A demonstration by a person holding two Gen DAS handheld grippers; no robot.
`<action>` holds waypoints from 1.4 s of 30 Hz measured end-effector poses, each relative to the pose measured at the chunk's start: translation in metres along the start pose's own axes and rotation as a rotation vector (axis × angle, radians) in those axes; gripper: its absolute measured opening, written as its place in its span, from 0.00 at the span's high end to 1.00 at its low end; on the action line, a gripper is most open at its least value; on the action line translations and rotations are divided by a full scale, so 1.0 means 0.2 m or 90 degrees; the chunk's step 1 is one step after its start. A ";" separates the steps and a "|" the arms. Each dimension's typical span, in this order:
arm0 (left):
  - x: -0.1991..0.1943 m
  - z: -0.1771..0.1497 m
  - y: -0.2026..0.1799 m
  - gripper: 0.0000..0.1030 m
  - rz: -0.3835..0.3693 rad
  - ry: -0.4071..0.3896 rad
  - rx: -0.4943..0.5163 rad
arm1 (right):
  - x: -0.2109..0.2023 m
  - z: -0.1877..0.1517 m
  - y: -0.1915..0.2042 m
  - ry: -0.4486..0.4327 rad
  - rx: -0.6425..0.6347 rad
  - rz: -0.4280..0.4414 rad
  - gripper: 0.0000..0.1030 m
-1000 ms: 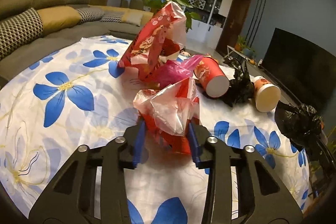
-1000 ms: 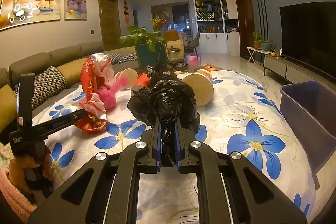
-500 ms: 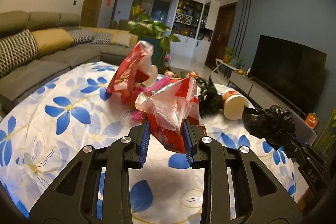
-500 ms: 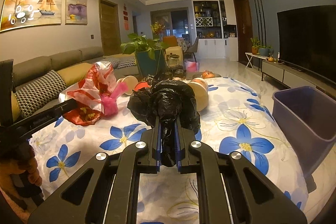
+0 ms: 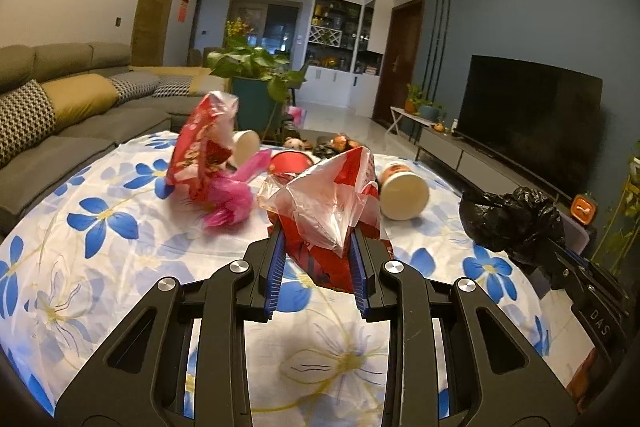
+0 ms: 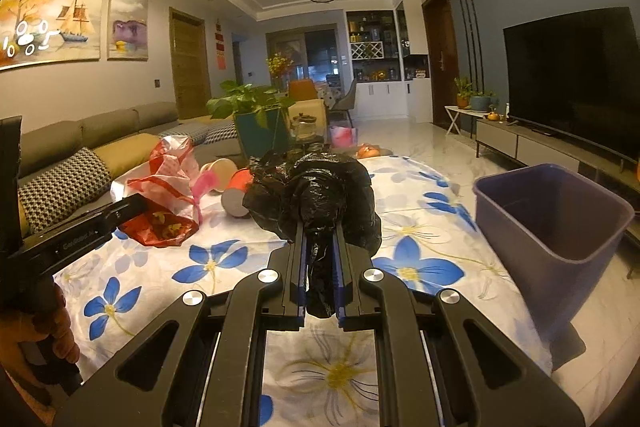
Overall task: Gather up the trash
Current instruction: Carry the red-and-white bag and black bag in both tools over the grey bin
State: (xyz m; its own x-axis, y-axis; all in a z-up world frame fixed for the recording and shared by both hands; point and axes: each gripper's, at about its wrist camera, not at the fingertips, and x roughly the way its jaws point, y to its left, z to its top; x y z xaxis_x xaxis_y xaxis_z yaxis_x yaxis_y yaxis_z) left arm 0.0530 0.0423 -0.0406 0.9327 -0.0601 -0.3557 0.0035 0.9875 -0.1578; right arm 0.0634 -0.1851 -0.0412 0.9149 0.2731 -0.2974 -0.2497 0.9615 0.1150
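My left gripper (image 5: 318,247) is shut on a crumpled red and white plastic bag (image 5: 328,203) and holds it above the flowered tablecloth (image 5: 100,267). My right gripper (image 6: 320,255) is shut on a crumpled black plastic bag (image 6: 316,195), also held above the table; the black bag shows at the right of the left wrist view (image 5: 508,219). A purple bin (image 6: 556,227) stands open beside the table at the right. More trash lies on the table: a red printed bag (image 5: 204,147), a pink bag (image 5: 232,199) and paper cups (image 5: 404,191).
A grey sofa (image 5: 60,115) runs along the left. A potted plant (image 6: 256,123) stands beyond the table's far end. A TV (image 6: 572,79) on a low cabinet lines the right wall. The table's right edge borders the bin.
Both grippers have risen and drawn back from the trash pile with their bags. The purple bin has come closer and larger in the right wrist view.
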 end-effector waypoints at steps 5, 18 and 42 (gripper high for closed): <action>0.00 0.01 -0.08 0.73 -0.012 -0.004 0.016 | -0.04 0.00 -0.05 -0.009 0.008 -0.013 0.89; 0.07 0.02 -0.29 0.72 -0.060 0.000 0.062 | -0.08 0.02 -0.21 -0.023 0.040 -0.066 0.89; 0.34 0.10 -0.88 0.72 -0.211 -0.012 0.149 | -0.08 0.14 -0.65 -0.061 0.069 -0.249 0.88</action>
State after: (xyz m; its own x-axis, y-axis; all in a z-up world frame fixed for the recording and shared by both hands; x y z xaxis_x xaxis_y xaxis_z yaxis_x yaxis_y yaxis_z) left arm 0.1237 -0.1321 -0.0183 0.8740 -0.3797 -0.3033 0.3848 0.9219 -0.0453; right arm 0.0896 -0.3158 -0.0249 0.9607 -0.1206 -0.2500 0.1525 0.9819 0.1122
